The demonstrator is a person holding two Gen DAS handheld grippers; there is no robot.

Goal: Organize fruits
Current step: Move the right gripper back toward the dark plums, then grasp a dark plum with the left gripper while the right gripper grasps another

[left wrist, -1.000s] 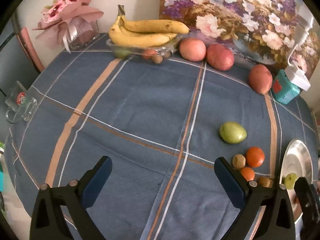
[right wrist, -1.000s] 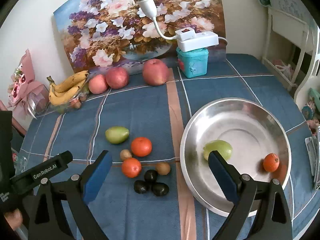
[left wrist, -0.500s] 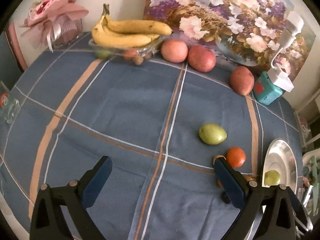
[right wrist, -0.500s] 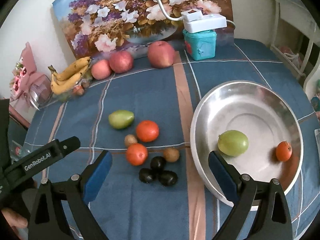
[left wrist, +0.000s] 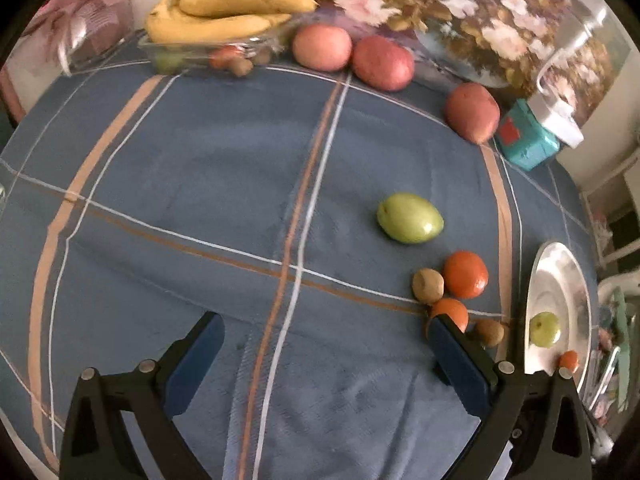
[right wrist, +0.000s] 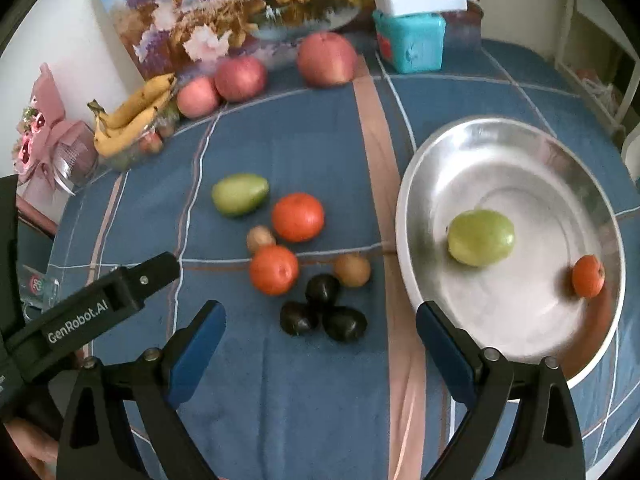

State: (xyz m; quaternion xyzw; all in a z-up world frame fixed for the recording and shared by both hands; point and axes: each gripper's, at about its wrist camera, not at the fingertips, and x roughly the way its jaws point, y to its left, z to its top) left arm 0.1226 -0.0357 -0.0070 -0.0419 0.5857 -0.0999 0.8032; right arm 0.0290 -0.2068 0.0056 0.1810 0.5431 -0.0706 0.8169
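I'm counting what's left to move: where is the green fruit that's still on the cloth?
In the right wrist view the green fruit lies left of centre on the tablecloth, just up-left of an orange, outside the metal bowl.

Blue plaid tablecloth [right wrist: 304,140] striped tan and white; pale green mangoes, one at 10 o'clock [right wrist: 239,194], one in the silver metal bowl [right wrist: 500,148]; orange tangerines [right wrist: 297,217]; yellow bananas [left wrist: 224,10]; black avocados [right wrist: 322,314].

From my right wrist view, the bowl [right wrist: 520,132] sits on the table [right wrist: 304,400] to the right, with a pear [right wrist: 481,237] and a small orange [right wrist: 587,276] in it. Left of it lie two oranges [right wrist: 297,217], another pear [right wrist: 239,194], and three dark fruits [right wrist: 322,312]. Apples [right wrist: 327,59] and bananas [right wrist: 132,114] line the far edge.
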